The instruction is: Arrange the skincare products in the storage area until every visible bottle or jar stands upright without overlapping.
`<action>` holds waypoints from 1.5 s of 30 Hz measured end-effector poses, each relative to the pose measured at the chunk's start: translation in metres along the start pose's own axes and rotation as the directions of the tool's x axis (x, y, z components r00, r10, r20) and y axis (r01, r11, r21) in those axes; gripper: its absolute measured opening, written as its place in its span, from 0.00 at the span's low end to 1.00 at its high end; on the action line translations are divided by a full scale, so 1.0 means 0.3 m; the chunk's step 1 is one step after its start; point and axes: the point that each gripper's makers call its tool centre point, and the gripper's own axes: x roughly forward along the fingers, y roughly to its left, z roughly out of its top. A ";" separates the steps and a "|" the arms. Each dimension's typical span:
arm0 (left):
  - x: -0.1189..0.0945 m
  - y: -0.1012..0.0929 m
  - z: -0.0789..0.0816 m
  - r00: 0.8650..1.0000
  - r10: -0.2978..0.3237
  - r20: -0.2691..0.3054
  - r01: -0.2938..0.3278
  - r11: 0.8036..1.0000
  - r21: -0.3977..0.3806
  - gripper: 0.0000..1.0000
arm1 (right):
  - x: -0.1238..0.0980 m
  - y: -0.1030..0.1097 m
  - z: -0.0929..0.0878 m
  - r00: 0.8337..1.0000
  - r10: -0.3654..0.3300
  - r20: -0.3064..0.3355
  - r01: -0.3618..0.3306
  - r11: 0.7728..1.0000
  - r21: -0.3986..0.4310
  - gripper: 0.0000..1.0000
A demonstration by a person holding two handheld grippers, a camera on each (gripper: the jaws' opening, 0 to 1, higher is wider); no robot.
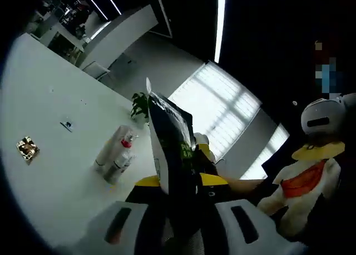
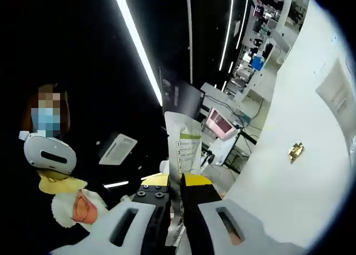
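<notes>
On table [image 1: 50, 182], two bottles [image 1: 114, 152], one wrapper [image 1: 26, 148].

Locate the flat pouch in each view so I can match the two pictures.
Left gripper view: the pouch looks dark, at centre, rising from the left tongs.
Right gripper view: the pouch, pale with a green label, rises at centre from the right tongs.
Shared landmark: the small gold packet on the white table.

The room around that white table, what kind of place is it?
Probably an open office or lab. Long ceiling light strips run overhead, desks with monitors stand beyond the large white table, and a big bright window lights the far wall.
</notes>
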 end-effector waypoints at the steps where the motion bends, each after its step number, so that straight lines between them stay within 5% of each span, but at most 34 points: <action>1: 0.000 -0.003 0.001 1.000 -0.005 0.006 0.005 1.000 -0.012 0.07 | 0.001 -0.007 0.005 1.000 -0.013 0.008 0.013 1.000 0.010 0.06; 3: 0.004 -0.013 0.029 0.997 -0.006 0.074 0.012 0.997 -0.078 0.00 | 0.001 -0.037 0.019 0.997 -0.064 0.037 0.064 0.998 0.002 0.07; 5: 0.003 0.013 0.049 0.991 0.055 0.125 -0.042 0.994 -0.099 0.00 | 0.002 -0.058 0.031 0.991 -0.113 0.074 0.116 0.993 -0.027 0.09; 8: 0.001 0.011 0.082 0.977 0.066 0.204 -0.034 0.987 -0.154 0.00 | 0.004 -0.069 0.027 0.980 -0.166 0.110 0.174 0.982 -0.076 0.14; 11: -0.011 0.000 0.147 0.936 0.063 0.346 0.026 0.969 -0.247 0.00 | 0.006 -0.073 0.032 0.967 -0.184 0.174 0.190 0.982 -0.018 0.19; 15: -0.016 0.008 0.189 0.889 0.091 0.449 0.052 0.954 -0.296 0.00 | -0.004 -0.063 0.059 0.918 -0.189 0.347 0.155 0.980 0.125 0.20; 18: -0.004 0.025 0.175 0.892 0.124 0.435 0.013 0.954 -0.298 0.00 | -0.010 -0.069 0.067 0.884 -0.254 0.393 0.237 0.967 0.093 0.19; 22: 0.012 0.040 0.155 0.894 0.161 0.419 -0.023 0.949 -0.314 0.00 | 0.020 -0.063 0.060 0.887 -0.296 0.355 0.292 0.954 0.067 0.29; 25: 0.025 0.032 0.153 0.891 0.150 0.428 -0.005 0.947 -0.322 0.00 | 0.011 -0.073 0.081 0.866 -0.316 0.388 0.313 0.947 0.073 0.15; 28: 0.027 0.028 0.164 0.883 0.147 0.446 0.012 0.942 -0.336 0.00 | -0.009 -0.069 0.115 0.842 -0.295 0.452 0.245 0.955 0.168 0.08; 32: 0.031 0.015 0.163 0.891 0.115 0.440 0.039 0.944 -0.326 0.00 | -0.011 -0.033 0.117 0.856 -0.236 0.460 0.139 0.962 0.236 0.02; 36: 0.024 -0.013 0.181 0.904 0.067 0.422 0.053 0.963 -0.265 0.02 | -0.025 0.012 0.135 0.847 -0.157 0.507 0.014 0.962 0.274 0.01; 41: 0.009 -0.010 0.205 0.934 0.055 0.353 0.015 0.981 -0.192 0.03 | -0.032 0.025 0.128 0.870 -0.153 0.469 0.041 0.970 0.241 0.01; 45: 0.004 -0.008 0.238 0.933 0.032 0.358 0.042 0.979 -0.199 0.00 | -0.038 0.032 0.133 0.874 -0.150 0.463 0.047 0.973 0.227 0.01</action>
